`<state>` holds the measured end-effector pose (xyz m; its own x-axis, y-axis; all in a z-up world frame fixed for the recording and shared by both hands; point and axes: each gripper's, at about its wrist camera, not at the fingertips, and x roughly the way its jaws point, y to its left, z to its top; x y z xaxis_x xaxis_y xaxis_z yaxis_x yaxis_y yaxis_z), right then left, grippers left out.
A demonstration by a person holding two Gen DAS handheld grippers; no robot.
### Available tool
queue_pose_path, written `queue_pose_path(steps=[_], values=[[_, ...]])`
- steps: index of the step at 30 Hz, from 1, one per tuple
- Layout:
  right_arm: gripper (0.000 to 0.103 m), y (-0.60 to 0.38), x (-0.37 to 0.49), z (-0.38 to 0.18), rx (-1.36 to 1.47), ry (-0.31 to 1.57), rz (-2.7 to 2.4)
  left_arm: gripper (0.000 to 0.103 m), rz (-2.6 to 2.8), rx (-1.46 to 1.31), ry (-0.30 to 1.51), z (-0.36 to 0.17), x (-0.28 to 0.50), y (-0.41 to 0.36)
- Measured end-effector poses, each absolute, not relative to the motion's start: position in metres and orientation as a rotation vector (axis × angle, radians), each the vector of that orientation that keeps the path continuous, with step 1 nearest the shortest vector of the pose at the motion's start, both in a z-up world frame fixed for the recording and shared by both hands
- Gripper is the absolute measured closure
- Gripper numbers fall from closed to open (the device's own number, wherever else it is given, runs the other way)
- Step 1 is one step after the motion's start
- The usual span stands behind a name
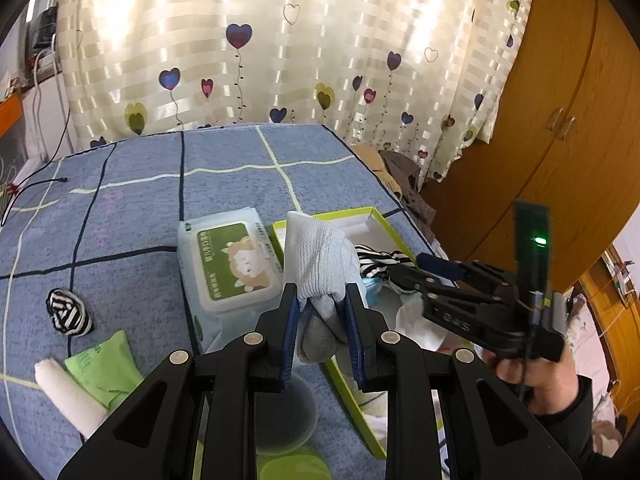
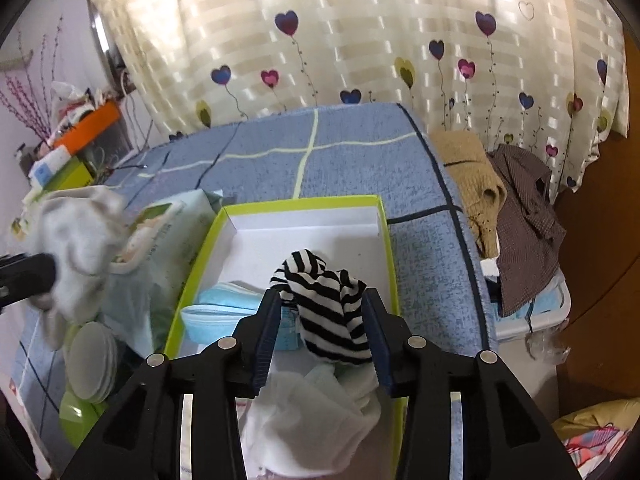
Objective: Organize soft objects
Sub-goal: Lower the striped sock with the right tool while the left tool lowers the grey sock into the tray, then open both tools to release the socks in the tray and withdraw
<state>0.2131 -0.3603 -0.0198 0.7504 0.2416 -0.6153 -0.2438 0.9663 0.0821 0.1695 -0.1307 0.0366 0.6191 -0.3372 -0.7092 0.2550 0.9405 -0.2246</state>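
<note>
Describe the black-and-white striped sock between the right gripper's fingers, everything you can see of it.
The striped sock is soft knit fabric with black and white bands, crumpled and folded over itself. It stands bunched between the fingers of the right gripper, whose jaws stand apart; whether the pads still press it cannot be told. It is over the green-rimmed box, resting on white cloth with a light blue mask on its left side. In the left wrist view only a striped edge shows.
</note>
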Motion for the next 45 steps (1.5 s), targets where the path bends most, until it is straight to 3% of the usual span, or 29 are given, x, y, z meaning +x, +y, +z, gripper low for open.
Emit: queue_pose_path(steps=[22,28,32,45], values=[[0.062,-0.384,0.175,-0.004,0.073,0.574,0.315,0.079,-0.305,-0.118,1.031,-0.013,0.262,-0.178],[0.062,-0.384,0.176,-0.004,0.074,0.575,0.316,0.070,-0.277,-0.111,1.036,-0.021,0.277,-0.181],[0.062,-0.384,0.176,-0.004,0.073,0.573,0.317,0.063,-0.278,-0.115,1.028,-0.019,0.277,-0.179],[0.062,-0.368,0.150,0.012,0.058,0.546,0.310,0.063,-0.356,-0.124,0.921,0.028,0.221,-0.161]])
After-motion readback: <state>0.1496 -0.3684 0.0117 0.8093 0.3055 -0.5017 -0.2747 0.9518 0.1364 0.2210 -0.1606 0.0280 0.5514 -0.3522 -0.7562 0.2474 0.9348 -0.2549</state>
